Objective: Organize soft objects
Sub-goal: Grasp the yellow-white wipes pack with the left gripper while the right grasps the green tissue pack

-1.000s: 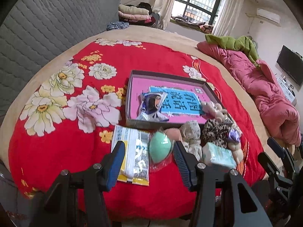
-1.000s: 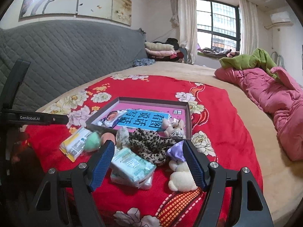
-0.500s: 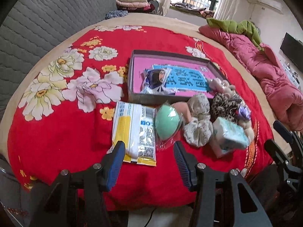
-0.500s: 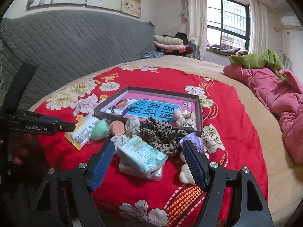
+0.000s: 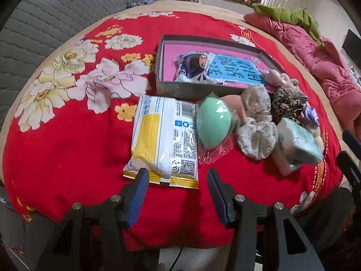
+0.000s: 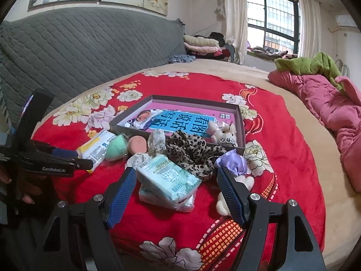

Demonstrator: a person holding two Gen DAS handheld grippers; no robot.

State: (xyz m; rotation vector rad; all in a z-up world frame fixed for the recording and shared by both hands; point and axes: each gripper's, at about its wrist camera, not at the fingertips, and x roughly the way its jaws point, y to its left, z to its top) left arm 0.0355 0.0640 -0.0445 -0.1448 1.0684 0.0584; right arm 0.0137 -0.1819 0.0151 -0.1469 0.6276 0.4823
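A shallow box (image 5: 171, 88) (image 6: 239, 115) with a pink floor lies on the red flowered blanket. In front of it lies a row of soft things: a yellow and white packet (image 5: 162, 140) (image 6: 94, 146), a green egg sponge (image 5: 213, 125) (image 6: 116, 150), a pink sponge (image 6: 137, 144), grey scrunchies (image 5: 257, 119), a leopard scrunchie (image 6: 191, 149), a tissue pack (image 5: 297, 144) (image 6: 167, 178) and a plush toy (image 6: 225, 133). My left gripper (image 5: 178, 178) is open, at the packet's near edge. My right gripper (image 6: 176, 176) is open, its jaws on either side of the tissue pack, not touching it.
A grey quilted headboard (image 6: 90, 47) runs along the left. A pink duvet (image 6: 327, 103) with a green cloth (image 6: 311, 64) lies at the right. Folded clothes (image 6: 203, 45) are stacked at the back by the window. The bed's front edge is just below both grippers.
Both grippers have moved forward towards the row of soft things. The left one has come up to the packet, the right one around the tissue pack. Both stay open.
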